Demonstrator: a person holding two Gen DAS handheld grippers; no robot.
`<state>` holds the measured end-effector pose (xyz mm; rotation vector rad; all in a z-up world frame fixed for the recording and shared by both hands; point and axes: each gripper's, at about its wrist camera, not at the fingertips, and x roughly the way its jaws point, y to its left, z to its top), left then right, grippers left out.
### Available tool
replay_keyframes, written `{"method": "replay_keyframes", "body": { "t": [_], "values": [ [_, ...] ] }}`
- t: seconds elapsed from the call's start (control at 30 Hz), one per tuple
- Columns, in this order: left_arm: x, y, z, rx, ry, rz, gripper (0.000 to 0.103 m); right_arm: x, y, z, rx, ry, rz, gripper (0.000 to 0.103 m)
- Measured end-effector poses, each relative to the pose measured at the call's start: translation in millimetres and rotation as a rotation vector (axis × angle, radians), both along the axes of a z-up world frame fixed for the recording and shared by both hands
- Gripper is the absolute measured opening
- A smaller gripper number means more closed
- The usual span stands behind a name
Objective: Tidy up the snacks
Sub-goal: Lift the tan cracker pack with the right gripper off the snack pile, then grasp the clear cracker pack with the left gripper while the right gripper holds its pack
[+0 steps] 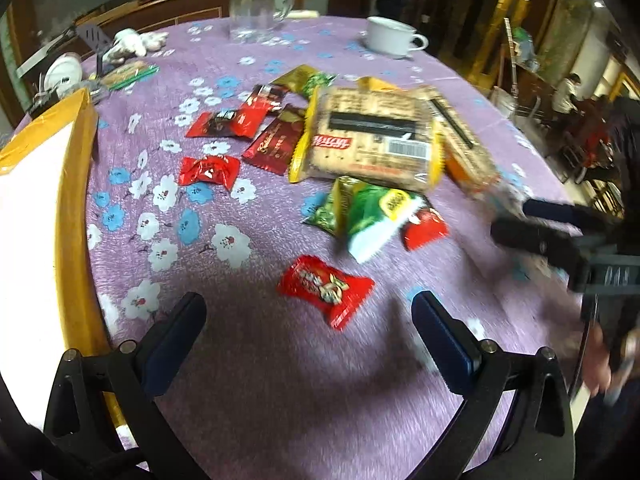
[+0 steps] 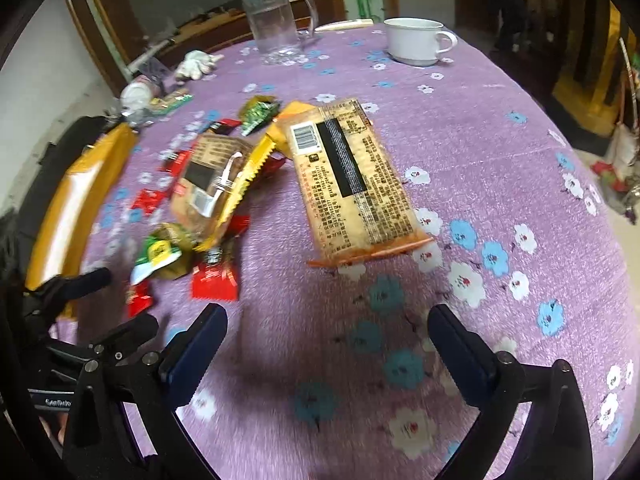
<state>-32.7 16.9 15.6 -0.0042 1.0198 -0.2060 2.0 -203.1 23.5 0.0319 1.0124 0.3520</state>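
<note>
Snack packets lie scattered on a purple floral tablecloth. My left gripper is open and empty, just short of a red candy packet. Beyond it lie a large yellow cracker pack, a green packet and several red and dark red sachets. My right gripper is open and empty, below a long orange cracker pack. The yellow cracker pack and small sachets lie to its left. The right gripper also shows at the right of the left wrist view.
A yellow-rimmed box stands at the table's left edge; it also shows in the right wrist view. A glass pitcher, a white cup, a crumpled white cloth and clutter sit at the far side.
</note>
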Motion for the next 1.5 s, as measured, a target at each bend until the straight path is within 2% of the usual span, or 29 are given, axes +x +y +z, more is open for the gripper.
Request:
{"method": "replay_keyframes", "body": {
  "t": [0.2,0.33,0.4,0.53,0.77,0.83,0.93,0.97,1.0,1.27,1.5],
  "values": [
    [-4,6,17,-0.052,-0.037,-0.009,0.102,15,11,24,-0.104,-0.105,-0.004,0.099],
    [-6,11,22,-0.063,-0.044,0.004,0.099,38,24,27,-0.192,-0.151,-0.017,0.097],
    [-5,15,24,-0.065,-0.049,0.010,0.099,52,26,22,-0.205,-0.147,-0.022,0.097],
    [-3,18,31,-0.067,-0.065,0.019,0.099,70,24,10,-0.190,-0.133,-0.025,0.095],
    [10,9,39,-0.056,-0.073,0.010,0.099,76,24,-2,-0.174,-0.126,-0.016,0.090],
    [14,5,41,-0.058,-0.076,0.006,0.099,76,22,-5,-0.169,-0.131,-0.017,0.085],
    [25,-1,41,-0.059,-0.064,0.003,0.099,77,22,-9,-0.162,-0.121,-0.009,0.071],
    [28,-2,41,-0.063,-0.057,0.002,0.099,76,23,-10,-0.161,-0.116,-0.006,0.063],
    [32,-4,41,-0.069,-0.050,0.001,0.099,76,22,-12,-0.162,-0.113,-0.004,0.061],
    [59,-25,39,-0.078,-0.032,-0.011,0.098,75,3,-6,-0.094,-0.121,-0.052,0.058],
    [85,-53,28,0.023,-0.029,-0.108,0.098,76,-8,-2,-0.063,-0.128,-0.087,0.058]
  ]
}}
